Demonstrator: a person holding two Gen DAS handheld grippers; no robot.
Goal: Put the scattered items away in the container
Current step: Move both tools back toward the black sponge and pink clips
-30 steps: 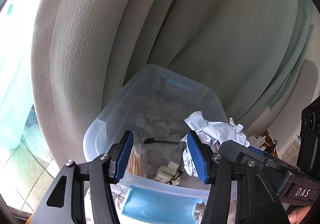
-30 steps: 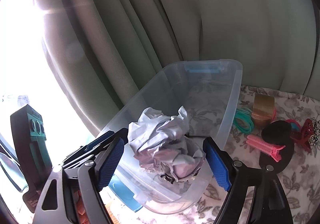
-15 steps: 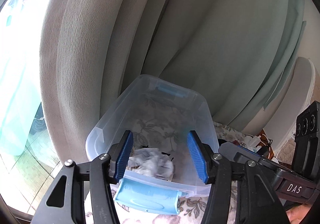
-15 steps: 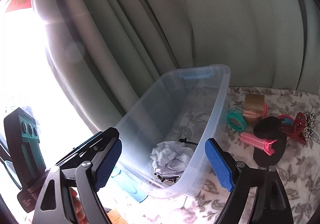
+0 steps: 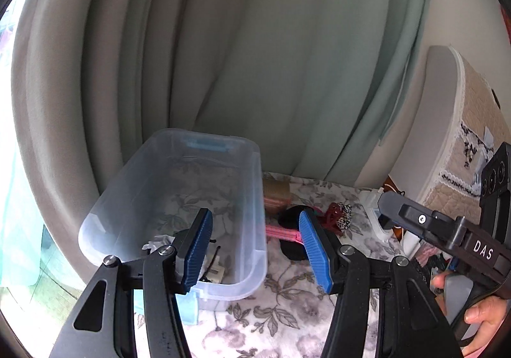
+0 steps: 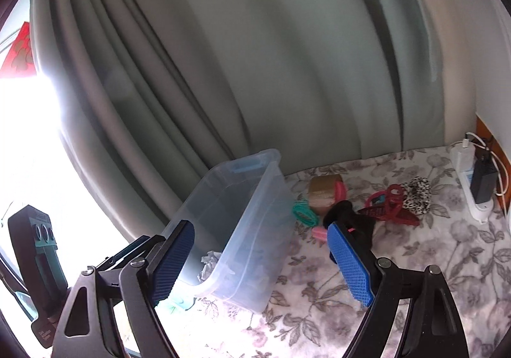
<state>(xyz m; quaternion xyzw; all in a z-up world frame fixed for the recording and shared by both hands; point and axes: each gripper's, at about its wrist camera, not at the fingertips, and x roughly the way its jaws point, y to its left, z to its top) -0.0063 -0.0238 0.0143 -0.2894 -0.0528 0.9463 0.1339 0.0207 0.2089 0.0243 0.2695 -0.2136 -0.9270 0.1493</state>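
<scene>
Bin (image 5: 179, 198) contents partly hidden behind left claw (image 5: 255, 252): crumpled paper (image 6: 209, 262) at its near end, small bits unclear. Bin is clear plastic, on floral surface (image 6: 399, 255) against curtain (image 6: 255, 54). Both claws released, nothing between the jaws; right claw (image 6: 262, 265) wider. Loose right of bin: tape roll (image 6: 322, 193), teal bands (image 6: 305, 214), red clip (image 6: 396, 208), black pad (image 6: 348, 217).

Strong daylight enters from my left, and in the right wrist view it burns the window side to pure white. The grey-green pleated curtain (image 6: 287, 54) looks slightly blurred there. Both views bend and darken at their round edges.
</scene>
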